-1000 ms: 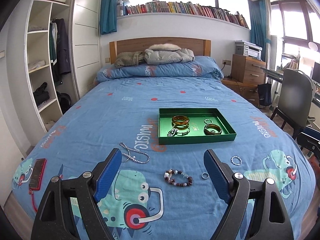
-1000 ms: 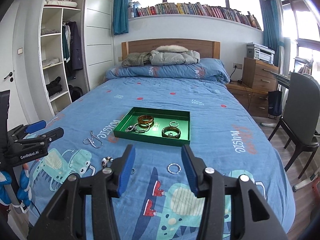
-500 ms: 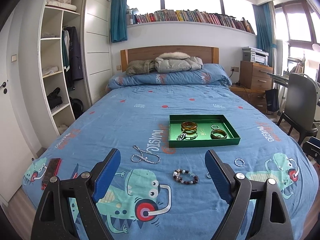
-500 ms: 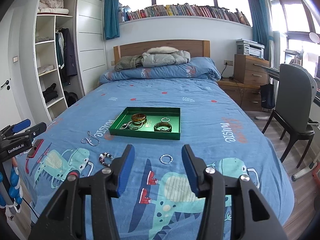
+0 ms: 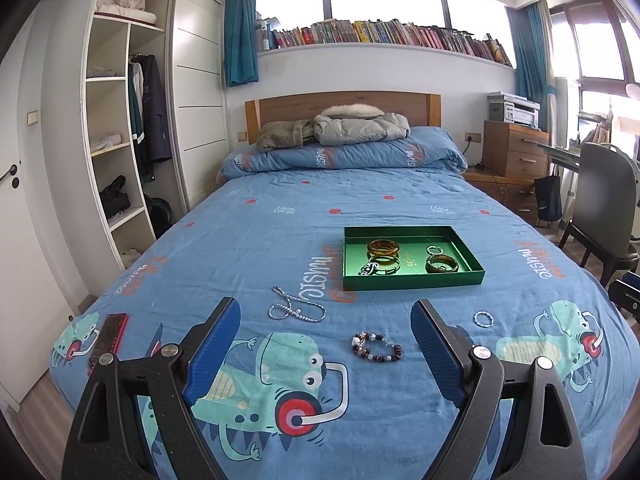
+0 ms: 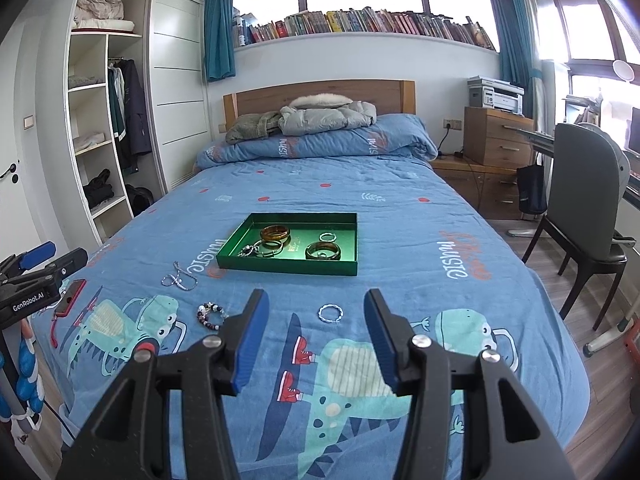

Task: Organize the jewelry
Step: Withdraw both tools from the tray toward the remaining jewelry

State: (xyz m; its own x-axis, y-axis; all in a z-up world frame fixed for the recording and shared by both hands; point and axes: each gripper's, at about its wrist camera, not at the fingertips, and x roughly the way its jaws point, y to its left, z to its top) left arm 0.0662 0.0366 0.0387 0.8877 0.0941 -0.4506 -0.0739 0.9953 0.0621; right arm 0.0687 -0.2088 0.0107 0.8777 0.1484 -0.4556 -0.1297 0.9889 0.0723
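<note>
The green tray (image 5: 412, 278) sits on the blue bed cover (image 5: 280, 240), about the middle of the bed, and serves as the landmark here. Part of the sorting looks done: inside the tray lie an amber bangle (image 5: 383, 246) toward its far left, a thinner bangle with a silver charm piece (image 5: 378, 266) just in front of it, a dark bangle (image 5: 441, 264) at the near right, and a small silver ring (image 5: 433, 249) behind that one.

Three pieces are left outside the tray, all on the near side of it. A silver chain (image 5: 296, 309) lies looped to the tray's near left. A beaded bracelet (image 5: 376, 347) lies nearer the foot of the bed, in front of the tray's left half. A small twisted silver ring (image 6: 330, 313) lies in front of the tray's right half, well apart from the beads.

The left gripper (image 5: 325, 354) hangs above the foot of the bed with its blue pads spread wide and nothing between them; the beaded bracelet shows in the gap but is untouched. The right gripper (image 6: 316, 338) is likewise apart and empty, moderately spread, with the twisted ring lined up beyond its gap.

By my estimate the job is a bit over half finished: four pieces in, three to collect. A red phone (image 5: 108, 334) lies far left of the tray.
</note>
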